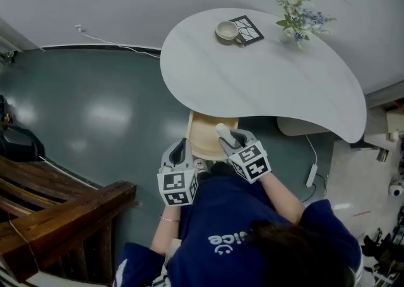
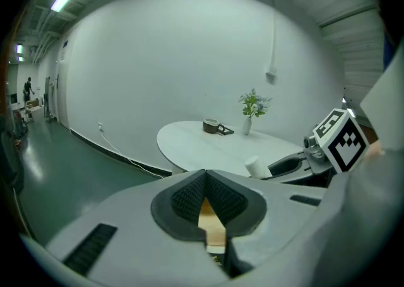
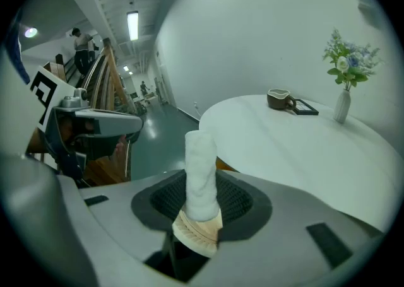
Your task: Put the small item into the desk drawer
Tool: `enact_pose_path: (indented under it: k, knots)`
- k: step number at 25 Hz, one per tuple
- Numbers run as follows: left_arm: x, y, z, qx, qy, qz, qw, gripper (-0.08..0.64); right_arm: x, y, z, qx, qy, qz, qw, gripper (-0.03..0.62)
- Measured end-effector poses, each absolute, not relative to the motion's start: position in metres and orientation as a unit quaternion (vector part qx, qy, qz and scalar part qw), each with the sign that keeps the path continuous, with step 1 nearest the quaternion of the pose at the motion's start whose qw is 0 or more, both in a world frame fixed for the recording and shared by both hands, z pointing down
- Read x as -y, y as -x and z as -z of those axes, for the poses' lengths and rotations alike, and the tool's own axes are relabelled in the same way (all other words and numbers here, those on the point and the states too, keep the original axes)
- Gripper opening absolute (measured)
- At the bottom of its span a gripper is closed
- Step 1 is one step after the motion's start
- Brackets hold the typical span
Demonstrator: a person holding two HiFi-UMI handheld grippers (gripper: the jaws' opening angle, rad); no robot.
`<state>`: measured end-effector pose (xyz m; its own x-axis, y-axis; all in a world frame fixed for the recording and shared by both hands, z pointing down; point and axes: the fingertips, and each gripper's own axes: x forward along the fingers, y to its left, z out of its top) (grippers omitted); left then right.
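White roll (image 3: 201, 166) upright in right hand-held gripper (image 3: 202, 207)

An open pale wooden drawer (image 1: 203, 134) juts from under the near edge of the white rounded bench (image 1: 271, 84). Above it a white rolled cloth (image 1: 223, 131) stands between the right gripper (image 1: 231, 139) fingers (image 3: 238, 200), with the left gripper (image 1: 180, 148) just beside it on the left. On the bench's far side, a brown ceramic mug (image 1: 226, 31) sits at the left edge of a dark square coaster (image 1: 251, 29). A small vase of flowers (image 1: 299, 33) is to their right.
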<state>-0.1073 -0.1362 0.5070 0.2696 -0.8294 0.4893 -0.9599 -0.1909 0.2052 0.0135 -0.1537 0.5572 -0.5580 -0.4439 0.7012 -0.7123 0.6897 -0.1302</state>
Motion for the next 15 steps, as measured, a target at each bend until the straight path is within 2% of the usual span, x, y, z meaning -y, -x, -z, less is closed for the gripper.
enact_pose_path:
  k: [15]
  knots:
    - [0.121,0.136,-0.504,0.649,-0.707,-0.132,0.248,0.003,0.162,0.012,-0.621,0.857,-0.239,-0.177,0.421,0.144]
